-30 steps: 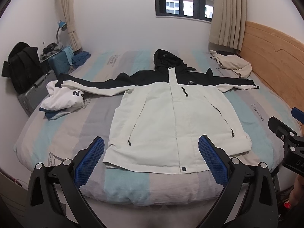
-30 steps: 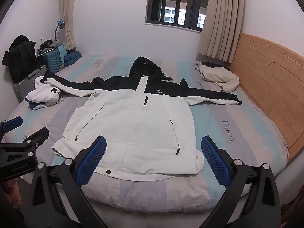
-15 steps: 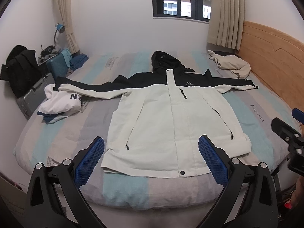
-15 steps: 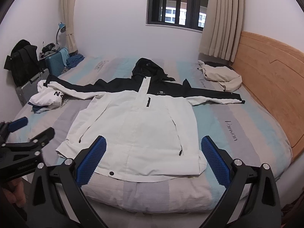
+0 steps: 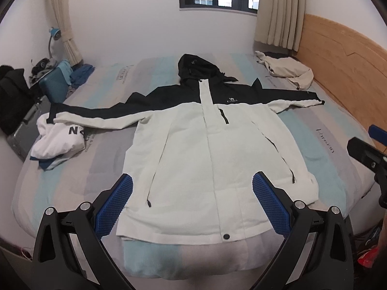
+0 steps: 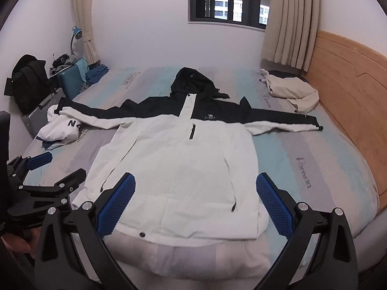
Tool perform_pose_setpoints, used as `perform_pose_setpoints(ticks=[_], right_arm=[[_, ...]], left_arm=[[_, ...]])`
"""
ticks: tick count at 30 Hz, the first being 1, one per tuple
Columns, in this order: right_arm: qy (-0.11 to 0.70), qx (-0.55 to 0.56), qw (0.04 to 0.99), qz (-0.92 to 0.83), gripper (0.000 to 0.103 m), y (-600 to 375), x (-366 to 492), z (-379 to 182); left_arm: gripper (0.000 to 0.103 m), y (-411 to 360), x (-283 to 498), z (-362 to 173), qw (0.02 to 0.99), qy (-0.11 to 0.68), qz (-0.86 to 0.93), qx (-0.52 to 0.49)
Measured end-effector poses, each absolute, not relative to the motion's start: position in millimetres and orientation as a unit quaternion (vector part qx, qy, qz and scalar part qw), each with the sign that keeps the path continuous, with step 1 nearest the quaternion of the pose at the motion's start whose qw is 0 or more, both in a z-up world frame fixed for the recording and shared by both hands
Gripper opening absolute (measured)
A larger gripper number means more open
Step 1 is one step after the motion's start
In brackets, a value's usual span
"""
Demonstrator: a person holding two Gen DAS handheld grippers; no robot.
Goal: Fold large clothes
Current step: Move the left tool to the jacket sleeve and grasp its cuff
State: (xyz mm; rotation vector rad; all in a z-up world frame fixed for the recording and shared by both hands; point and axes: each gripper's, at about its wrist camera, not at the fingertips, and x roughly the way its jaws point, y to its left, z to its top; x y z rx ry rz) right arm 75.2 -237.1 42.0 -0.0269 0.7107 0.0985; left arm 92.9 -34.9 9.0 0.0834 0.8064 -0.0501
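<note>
Jacket (image 5: 208, 149) lies flat, front up, on bed (image 5: 338, 145), zipped, both sleeves stretched out sideways, black hood toward the window wall, hem at the near edge of the mattress. Left gripper (image 5: 192, 200) hangs over the hem, fingers wide apart, nothing between the blue pads (image 5: 116, 203). Right gripper (image 6: 194, 203) same: jaws spread, empty, above the lower half of the jacket, not touching it. Left sleeve cuff rests on a crumpled white shirt (image 5: 60, 140). Beige garment (image 5: 287, 70) bunched in the far corner by the headboard (image 5: 343, 77), just beyond the right sleeve. Teal suitcase (image 6: 71, 83) stands beside the bed on the left.
</note>
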Motion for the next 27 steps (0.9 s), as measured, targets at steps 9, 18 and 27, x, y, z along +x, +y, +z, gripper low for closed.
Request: perform_pose_setpoints(ticks=[9,18,27], right_arm=[[0.347,-0.013,0.935,0.066,0.096,-254.3,151.3,43.0],[0.369,0.002,0.928,0.044,0.094,-219.0,256.2,3.1],[0.418,0.01,0.908,-0.006,0.094,-178.5,350.9,-38.5]], left_arm=[[0.097,-46.5,169.2,10.1,0.916,0.401,-0.01,0.029],[0.097,-12.3,288.8,-15.8,0.917,0.397,-0.032,0.025],[0.095,19.5,376.8,-49.8,0.909,0.405,-0.068,0.069]])
